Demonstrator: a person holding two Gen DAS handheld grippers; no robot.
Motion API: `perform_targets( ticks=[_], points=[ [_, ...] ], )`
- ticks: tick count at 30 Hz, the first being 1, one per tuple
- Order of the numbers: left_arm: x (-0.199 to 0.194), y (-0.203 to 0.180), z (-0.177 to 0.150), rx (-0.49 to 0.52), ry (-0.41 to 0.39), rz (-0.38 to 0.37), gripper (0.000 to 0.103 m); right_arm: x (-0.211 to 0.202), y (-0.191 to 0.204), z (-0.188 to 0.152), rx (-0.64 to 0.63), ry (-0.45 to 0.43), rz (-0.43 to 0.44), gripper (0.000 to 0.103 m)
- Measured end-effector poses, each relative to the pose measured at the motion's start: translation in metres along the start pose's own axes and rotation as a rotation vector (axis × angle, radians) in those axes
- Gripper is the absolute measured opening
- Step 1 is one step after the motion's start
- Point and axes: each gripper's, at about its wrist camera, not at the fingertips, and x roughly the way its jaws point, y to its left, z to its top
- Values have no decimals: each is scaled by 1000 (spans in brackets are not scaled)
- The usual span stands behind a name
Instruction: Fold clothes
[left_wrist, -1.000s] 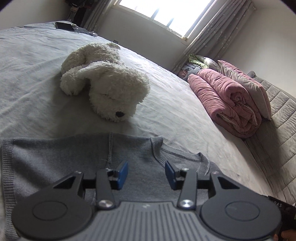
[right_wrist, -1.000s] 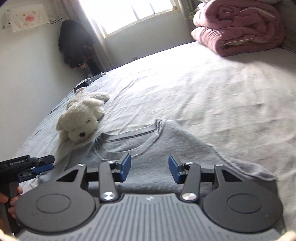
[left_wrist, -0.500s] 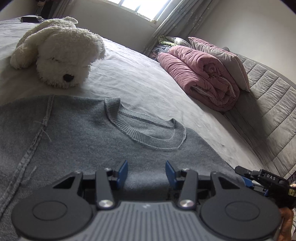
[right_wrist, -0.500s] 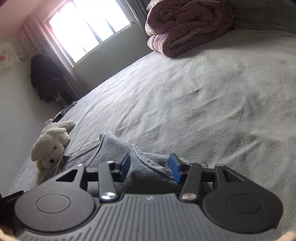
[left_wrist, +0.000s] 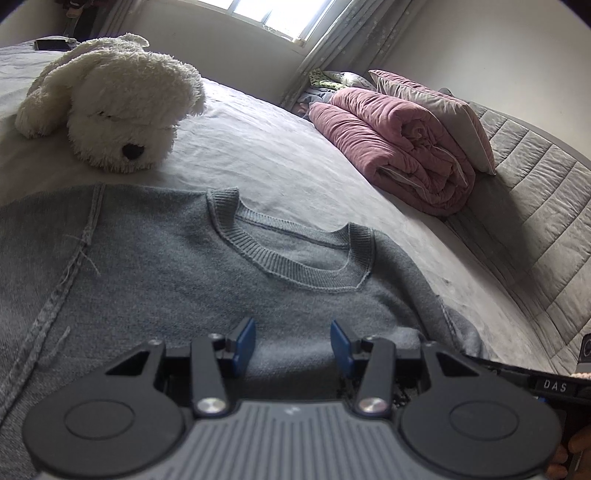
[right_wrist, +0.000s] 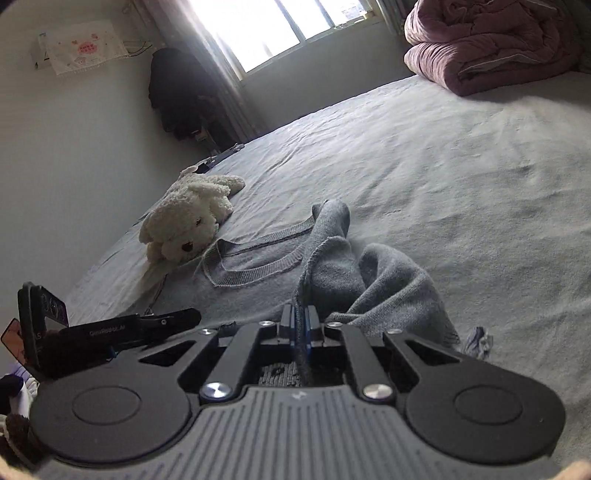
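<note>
Sweater (right_wrist: 258, 269) edge between right tool (right_wrist: 300, 325) pads

Sweater (left_wrist: 192, 280) lies on the bed (left_wrist: 280, 166), neckline toward the window (right_wrist: 280, 29). Plush dog (left_wrist: 110, 107) on the bed just beyond the sweater's shoulder, on the left in the left wrist view; touching it or not, cannot tell. Rolled quilt (left_wrist: 395, 147) farther off to the right, against the headboard (left_wrist: 535, 192), with a pillow (left_wrist: 443, 118) leaning behind it. Left gripper (left_wrist: 293, 343) hangs over the sweater's chest, below the collar. Right gripper (right_wrist: 300, 321) at the sweater's right edge, a lifted fold of the knit between its pads, bunched cloth directly ahead. Small crumpled scrap (right_wrist: 476, 341) on the bed right of that bunch.
</note>
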Motion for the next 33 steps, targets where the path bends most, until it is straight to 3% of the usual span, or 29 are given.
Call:
perform_targets(
  ticks=[3, 5, 12, 16, 26, 31, 33],
  points=[
    [0, -1, 0, 7, 1, 4, 47, 18, 6, -9, -28, 83, 3, 8],
    [0, -2, 0, 13, 1, 7, 47, 16, 10, -9, -41, 81, 5, 15],
    [1, -4, -1, 29, 2, 13, 47, 6, 15, -3, -22, 46, 37, 17],
    [1, -4, -1, 30, 2, 13, 48, -6, 18, 3, -11, -21, 37, 41],
    [-3, -16, 7, 80, 44, 72, 48, -44, -19, 16, 135, -213, -131, 45],
    [-6, -24, 16, 94, 77, 109, 49, -48, -45, 12, 205, -208, -188, 45],
    [-8, -28, 19, 99, 90, 124, 49, -45, -53, 9, 239, -198, -166, 45]
  ],
)
